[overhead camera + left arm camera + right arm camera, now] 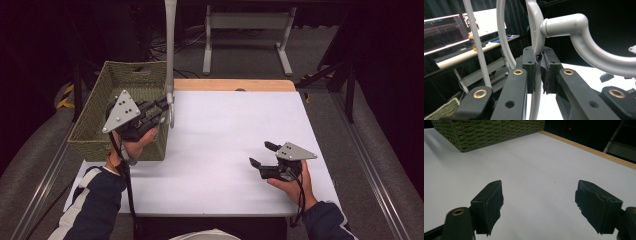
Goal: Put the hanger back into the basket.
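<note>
Left gripper (167,106) clamps the grey hanger (537,37) upright beside the basket (95,115) at the table's (225,130) far-left corner, probably for binning; right gripper (263,154) idles released near the right edge.

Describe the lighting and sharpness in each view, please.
High view: the white table top is brightly lit, surroundings almost black, slightly soft. Left gripper view: the left gripper and the grey hanger are sharp, the background monitor blurred. Right gripper view: the right gripper casts no clear shadow; the woven basket is dim.
</note>
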Demonstrator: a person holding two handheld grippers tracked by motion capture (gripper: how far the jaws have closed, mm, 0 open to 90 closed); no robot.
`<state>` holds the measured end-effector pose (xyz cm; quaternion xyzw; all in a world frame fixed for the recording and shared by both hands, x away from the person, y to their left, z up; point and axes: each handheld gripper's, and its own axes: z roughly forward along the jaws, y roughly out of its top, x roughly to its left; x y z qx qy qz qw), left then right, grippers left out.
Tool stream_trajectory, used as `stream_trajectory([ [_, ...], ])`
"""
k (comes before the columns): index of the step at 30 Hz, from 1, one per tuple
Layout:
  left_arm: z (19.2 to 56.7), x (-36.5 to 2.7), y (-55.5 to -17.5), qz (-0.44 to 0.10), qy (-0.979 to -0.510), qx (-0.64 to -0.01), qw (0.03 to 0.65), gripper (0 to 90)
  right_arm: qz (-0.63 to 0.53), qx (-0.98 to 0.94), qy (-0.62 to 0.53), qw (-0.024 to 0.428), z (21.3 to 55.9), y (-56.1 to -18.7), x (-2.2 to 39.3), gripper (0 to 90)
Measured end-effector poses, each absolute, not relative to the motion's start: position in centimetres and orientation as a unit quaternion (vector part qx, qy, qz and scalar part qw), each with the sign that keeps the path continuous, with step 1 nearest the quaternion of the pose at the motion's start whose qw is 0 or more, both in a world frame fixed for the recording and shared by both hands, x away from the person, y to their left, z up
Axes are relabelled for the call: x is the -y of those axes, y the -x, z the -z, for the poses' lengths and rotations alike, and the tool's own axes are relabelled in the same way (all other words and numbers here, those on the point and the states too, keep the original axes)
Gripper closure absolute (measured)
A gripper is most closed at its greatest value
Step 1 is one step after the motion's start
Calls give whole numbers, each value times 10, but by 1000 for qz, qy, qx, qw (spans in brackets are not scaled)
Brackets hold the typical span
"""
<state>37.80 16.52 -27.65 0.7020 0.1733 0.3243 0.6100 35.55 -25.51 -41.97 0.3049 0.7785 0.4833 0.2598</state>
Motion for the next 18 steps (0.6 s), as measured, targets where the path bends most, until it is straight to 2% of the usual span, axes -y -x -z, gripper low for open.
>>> stream_trajectory([
  [8, 259, -176, -370, -352, -692, -177, 605, 828, -477, -787, -301, 252, 423, -356, 252, 226],
  [18, 269, -197, -383, -376, -692, -215, 577, 828, -472, -792, -299, 247, 426, -357, 250, 222],
])
